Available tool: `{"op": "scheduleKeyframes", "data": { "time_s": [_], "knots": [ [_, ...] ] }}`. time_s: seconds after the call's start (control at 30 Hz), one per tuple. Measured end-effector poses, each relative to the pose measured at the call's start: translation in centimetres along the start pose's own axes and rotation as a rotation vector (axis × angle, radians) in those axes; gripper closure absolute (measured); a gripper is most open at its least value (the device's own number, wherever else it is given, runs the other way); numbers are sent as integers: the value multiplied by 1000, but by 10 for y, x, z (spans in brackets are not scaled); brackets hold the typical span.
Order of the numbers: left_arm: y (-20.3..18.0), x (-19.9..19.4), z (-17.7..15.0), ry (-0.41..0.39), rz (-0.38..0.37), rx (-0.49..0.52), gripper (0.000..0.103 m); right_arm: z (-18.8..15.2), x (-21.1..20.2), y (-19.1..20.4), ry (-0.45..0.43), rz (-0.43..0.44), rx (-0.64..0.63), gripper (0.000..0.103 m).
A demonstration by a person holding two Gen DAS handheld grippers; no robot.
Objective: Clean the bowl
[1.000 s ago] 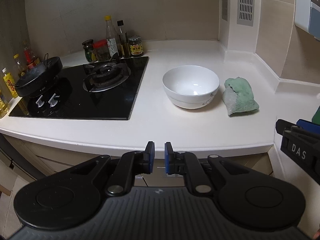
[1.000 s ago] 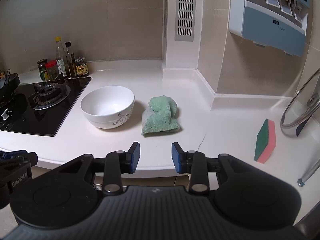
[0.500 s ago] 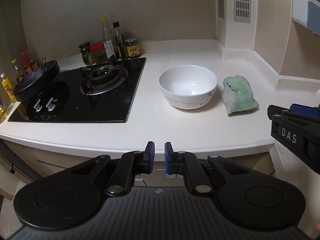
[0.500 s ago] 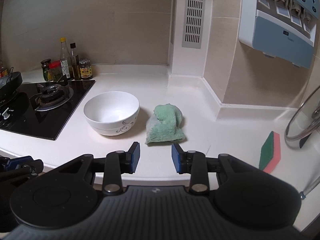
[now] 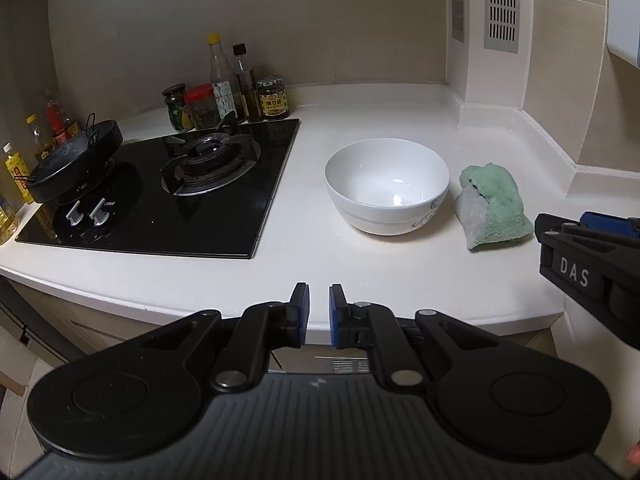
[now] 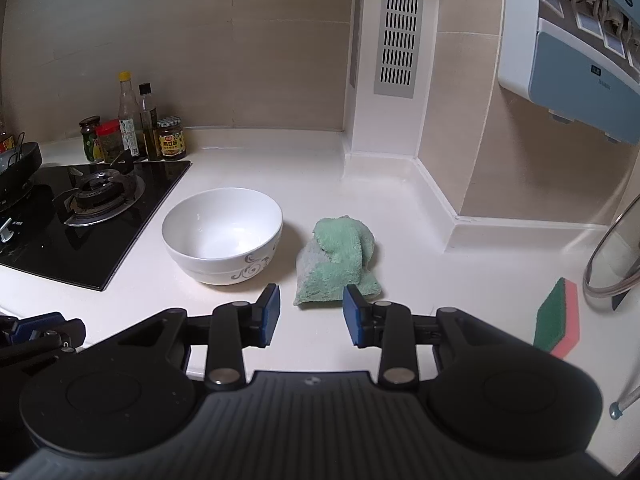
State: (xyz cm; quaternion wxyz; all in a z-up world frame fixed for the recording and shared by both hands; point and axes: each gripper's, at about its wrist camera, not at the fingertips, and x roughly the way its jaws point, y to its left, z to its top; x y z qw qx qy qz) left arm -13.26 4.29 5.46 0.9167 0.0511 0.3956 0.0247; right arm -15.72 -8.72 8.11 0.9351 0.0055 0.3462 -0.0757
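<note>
Kitchen corner, beige tiled walls, white desk (image 5: 360, 276) carrying all items.

Left tool (image 5: 319, 314): held over the near edge of the desk, blue-padded fingers (image 5: 303, 312) set to a narrow gap, nothing between them. Right tool (image 6: 311, 314): held low over the desk, fingers (image 6: 271, 314) spread wide, nothing gripped; its tips frame the near end of the cloth.

Bowl (image 5: 387, 185): white, upright, grey scroll pattern on its side, standing on the desk ahead of the left tool and slightly to its right; from the right tool (image 5: 588, 256) it lies ahead and to the left (image 6: 223, 233). Inside looks bare.

Cloth (image 6: 338, 260): green, crumpled, a grey patch on its left part, lying directly ahead of the right tool, just beside the bowl on its right, a narrow strip of desk between them. From the left tool it sits beyond the bowl, to the right (image 5: 492, 206).

Sponge (image 6: 558, 322): green over pink, on edge, well off to the right of the right tool.

Glass lid (image 6: 612, 256): at the far right edge of the right view, partly cut off.

Stove (image 5: 160, 192): black glass, ahead-left of the left tool, one open burner and a dark pan (image 5: 74, 160) on the far-left burner.

Bottles and jars (image 5: 232, 92): clustered behind the stove against the wall.

Vent grille (image 6: 400, 28): on the white column at the back of the desk.
</note>
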Motion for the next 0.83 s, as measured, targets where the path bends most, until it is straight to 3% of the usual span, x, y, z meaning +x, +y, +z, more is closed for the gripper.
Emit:
{"op": "scheduleKeyframes", "data": {
  "time_s": [0.73,0.83],
  "knots": [
    [-17,17,13,10,-23,8,92,-13,13,-14,60,6,3,73],
    [-23,19,15,-9,6,23,92,-14,17,-15,71,4,-1,73]
  ]
}}
